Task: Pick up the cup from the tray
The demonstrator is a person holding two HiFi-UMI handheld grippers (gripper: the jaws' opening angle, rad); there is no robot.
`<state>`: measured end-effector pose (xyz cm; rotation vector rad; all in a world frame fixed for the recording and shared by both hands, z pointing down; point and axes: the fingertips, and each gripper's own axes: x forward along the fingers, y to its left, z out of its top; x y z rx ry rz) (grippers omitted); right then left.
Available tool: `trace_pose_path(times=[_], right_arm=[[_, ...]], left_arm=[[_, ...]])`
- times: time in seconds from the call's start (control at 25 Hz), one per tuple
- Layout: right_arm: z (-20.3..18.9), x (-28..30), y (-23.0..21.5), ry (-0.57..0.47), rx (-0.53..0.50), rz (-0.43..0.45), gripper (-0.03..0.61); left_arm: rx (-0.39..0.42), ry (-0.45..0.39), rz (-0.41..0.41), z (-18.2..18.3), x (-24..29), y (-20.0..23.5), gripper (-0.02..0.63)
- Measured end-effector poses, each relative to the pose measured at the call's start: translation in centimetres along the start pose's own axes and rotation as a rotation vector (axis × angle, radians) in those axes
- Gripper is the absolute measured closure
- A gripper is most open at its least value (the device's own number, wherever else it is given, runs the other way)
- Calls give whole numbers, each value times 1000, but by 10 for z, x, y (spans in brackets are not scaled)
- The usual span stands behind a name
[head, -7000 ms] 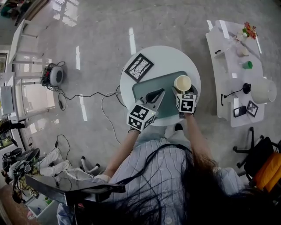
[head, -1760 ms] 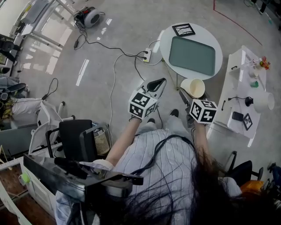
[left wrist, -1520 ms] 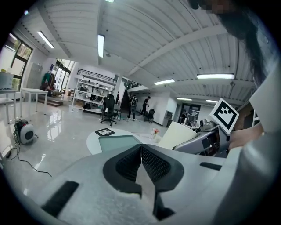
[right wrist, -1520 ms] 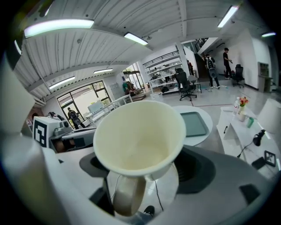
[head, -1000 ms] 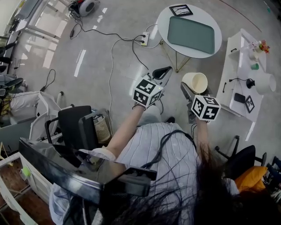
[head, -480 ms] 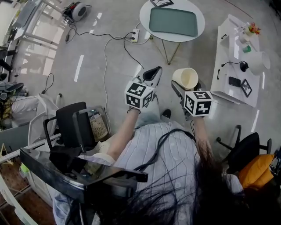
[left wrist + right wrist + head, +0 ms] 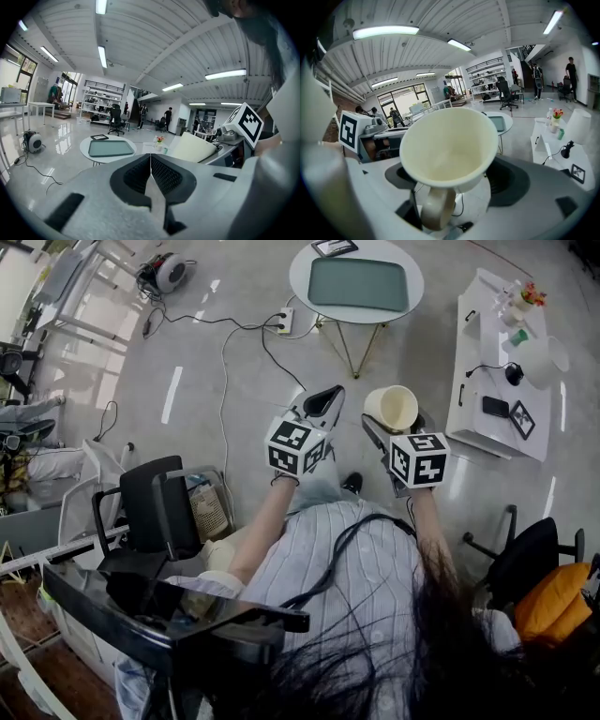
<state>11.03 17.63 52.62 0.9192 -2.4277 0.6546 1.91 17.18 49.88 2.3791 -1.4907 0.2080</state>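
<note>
Holding the cream cup (image 7: 447,145) by its handle, the jaws of your right gripper (image 7: 438,213) are closed on it. The handle sits down between the jaws, and the bowl of the cup stands above them with its open mouth tilted toward that gripper's camera. The jaws of your left gripper (image 7: 150,169) are pressed together along their whole length, and they touch only each other. Both of your arms reach forward from your body over the grey floor, so the left gripper (image 7: 322,401) is just beside the right gripper (image 7: 392,424). The cup (image 7: 391,407) is well apart from the green tray (image 7: 358,284), which lies on the round white surface (image 7: 356,317) far ahead of both jaws.
</note>
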Motion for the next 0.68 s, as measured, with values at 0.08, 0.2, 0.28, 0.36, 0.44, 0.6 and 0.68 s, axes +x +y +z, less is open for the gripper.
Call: trace_pose_path(times=[0.08,0.2,0.28,0.36,0.44,0.6,0.68], right_arm=[[-4,-6,0,-1,-4,0,167],[-10,-12,-3,-3,-8,-1,167],[-11,-16,-5,-5,-9,1,167],[-11,-19,-4,-6,-9,2,167],[-12,-22,-3,-7,-9,2,167],[-18,-29,-3,-8,-13,5,167],[-22,-33,-3,-7,-16,7,167]], left_arm=[[6,-4,-1,-1,-2,-7,600],[14,-7,-2,-3,-2,-16,600],[17,-8,-1,-3,-2,-21,600],[18,-8,0,-3,-4,-23,600],[21,-10,1,-2,-6,-26,600],[27,-13,3,-4,-9,-34,600],[29,-14,5,-7,-11,-39,600]])
